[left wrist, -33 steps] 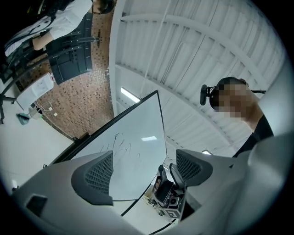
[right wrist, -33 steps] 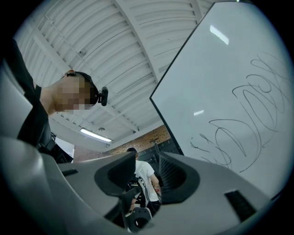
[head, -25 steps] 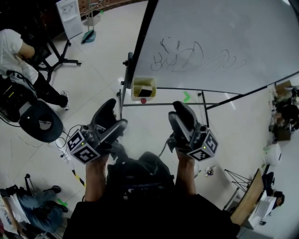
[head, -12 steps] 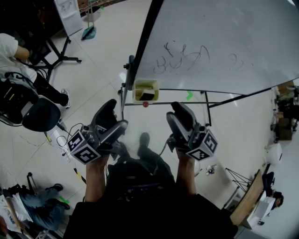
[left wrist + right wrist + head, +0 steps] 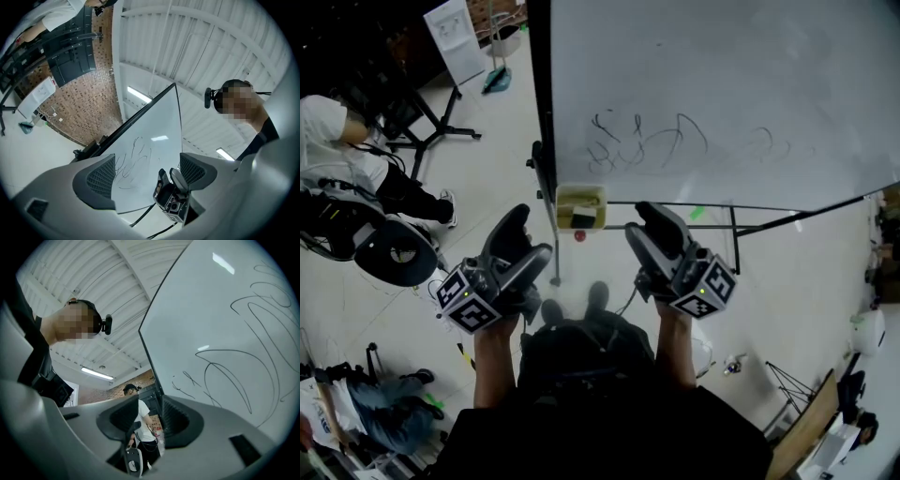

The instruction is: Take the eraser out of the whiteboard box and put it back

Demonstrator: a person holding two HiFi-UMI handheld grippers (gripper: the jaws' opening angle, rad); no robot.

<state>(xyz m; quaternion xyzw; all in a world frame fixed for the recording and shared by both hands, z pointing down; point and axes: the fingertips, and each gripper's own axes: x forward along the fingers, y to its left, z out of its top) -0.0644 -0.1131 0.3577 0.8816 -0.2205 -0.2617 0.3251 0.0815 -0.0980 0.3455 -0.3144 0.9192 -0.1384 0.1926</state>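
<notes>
A small yellowish whiteboard box (image 5: 581, 199) hangs at the lower left corner of the whiteboard (image 5: 722, 84), and a dark eraser (image 5: 583, 221) lies in it. My left gripper (image 5: 531, 234) is just below and left of the box, open and empty. My right gripper (image 5: 639, 223) is just right of the box, also open and empty. Neither touches the box. In the left gripper view the left gripper (image 5: 147, 174) frames the scribbled whiteboard (image 5: 145, 136) and the other gripper. In the right gripper view the right gripper (image 5: 150, 422) has the whiteboard (image 5: 234, 324) to its right.
The whiteboard's stand bar (image 5: 712, 206) runs right of the box, with a red knob (image 5: 579, 235) under the box. A seated person (image 5: 337, 141) and a dark chair (image 5: 394, 255) are at the left. A sign easel (image 5: 459, 37) stands at the back left. Another person (image 5: 143, 420) stands beyond the board.
The board and its box have come nearer and shifted left in the head view. Both grippers have moved toward the box, jaws unchanged.
</notes>
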